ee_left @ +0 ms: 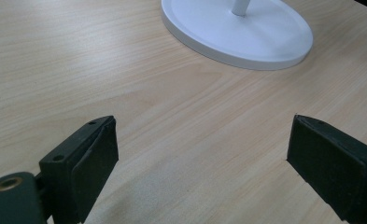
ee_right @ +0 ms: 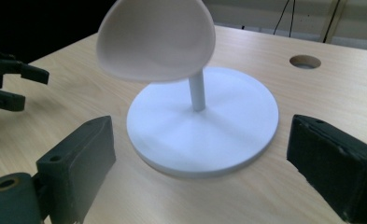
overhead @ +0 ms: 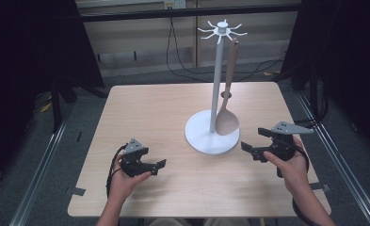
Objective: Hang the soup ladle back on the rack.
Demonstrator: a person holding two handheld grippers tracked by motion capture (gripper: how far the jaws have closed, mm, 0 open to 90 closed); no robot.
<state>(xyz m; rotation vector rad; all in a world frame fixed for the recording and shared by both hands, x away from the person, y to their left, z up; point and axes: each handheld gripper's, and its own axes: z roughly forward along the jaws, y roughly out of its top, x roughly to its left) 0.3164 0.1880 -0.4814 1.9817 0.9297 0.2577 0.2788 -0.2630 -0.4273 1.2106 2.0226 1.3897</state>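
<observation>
From above, desk: your left gripper (overhead: 155,165) sits near the desk's (overhead: 140,108) near-left corner, jaws apart; your right gripper (overhead: 255,143) hovers by the right edge, jaws apart.
From above, stand: white rack (overhead: 213,134) right of centre, hooked top; a pale spoon (overhead: 227,117) hangs bowl-down beside the pole, just over the base.
Left gripper view, cut off: you see bare wood between wide jaws; the rack's base (ee_left: 239,32) is cropped at the top edge.
Right gripper view, spoon: bowl (ee_right: 158,39) hides part of the pole (ee_right: 197,93); handle out of frame. A round hole (ee_right: 305,61) sits toward the far edge.
</observation>
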